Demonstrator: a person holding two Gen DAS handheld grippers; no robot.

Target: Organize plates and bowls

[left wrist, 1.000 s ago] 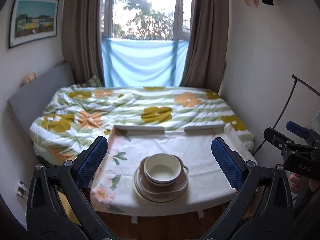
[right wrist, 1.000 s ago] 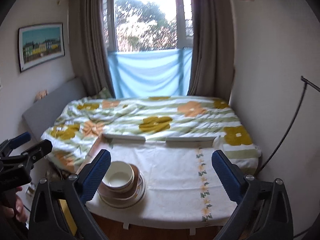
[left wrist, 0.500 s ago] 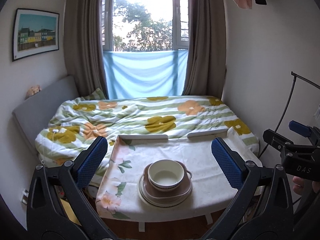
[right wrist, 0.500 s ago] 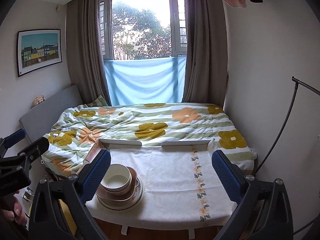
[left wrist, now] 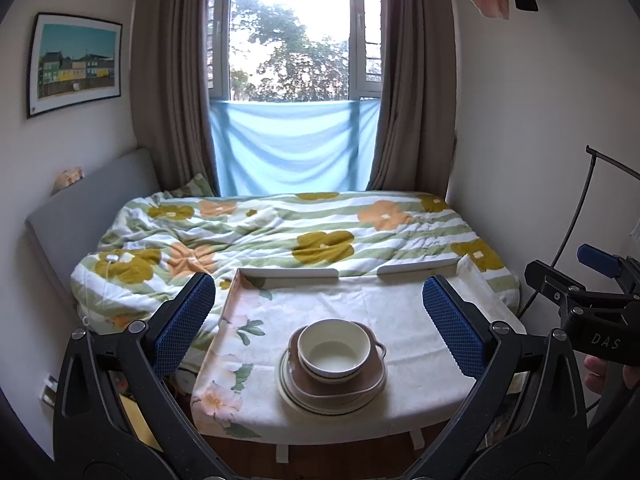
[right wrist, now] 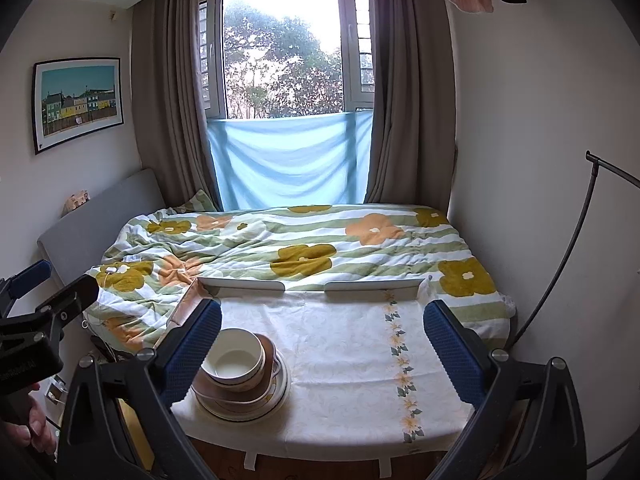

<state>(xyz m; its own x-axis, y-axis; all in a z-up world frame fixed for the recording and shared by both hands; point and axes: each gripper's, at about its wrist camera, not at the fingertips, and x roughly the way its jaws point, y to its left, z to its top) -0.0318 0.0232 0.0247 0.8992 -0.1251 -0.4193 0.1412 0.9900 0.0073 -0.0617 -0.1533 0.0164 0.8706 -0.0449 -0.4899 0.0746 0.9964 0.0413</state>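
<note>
A cream bowl [left wrist: 334, 350] sits in a brown handled dish [left wrist: 344, 384] on a stack of pale plates [left wrist: 298, 398], near the front of a small cloth-covered table [left wrist: 400, 320]. In the right wrist view the same bowl [right wrist: 236, 360] and plates [right wrist: 260, 404] lie at the table's front left, partly behind my left finger. My left gripper [left wrist: 320, 328] is open, held back from the stack and above it. My right gripper [right wrist: 322, 354] is open too, with bare tablecloth between its fingers.
A bed with a flowered quilt [left wrist: 280, 236] lies just behind the table [right wrist: 340, 344]. A window with curtains [left wrist: 288, 60] is at the back. A wall stands close on the right, with a thin black stand [right wrist: 572, 248]. The other gripper [left wrist: 596, 320] shows at the right edge.
Both cameras have tilted upward and drawn back a little; the table and dish stack sit lower in view. Both grippers stay open and the stack has not moved.
</note>
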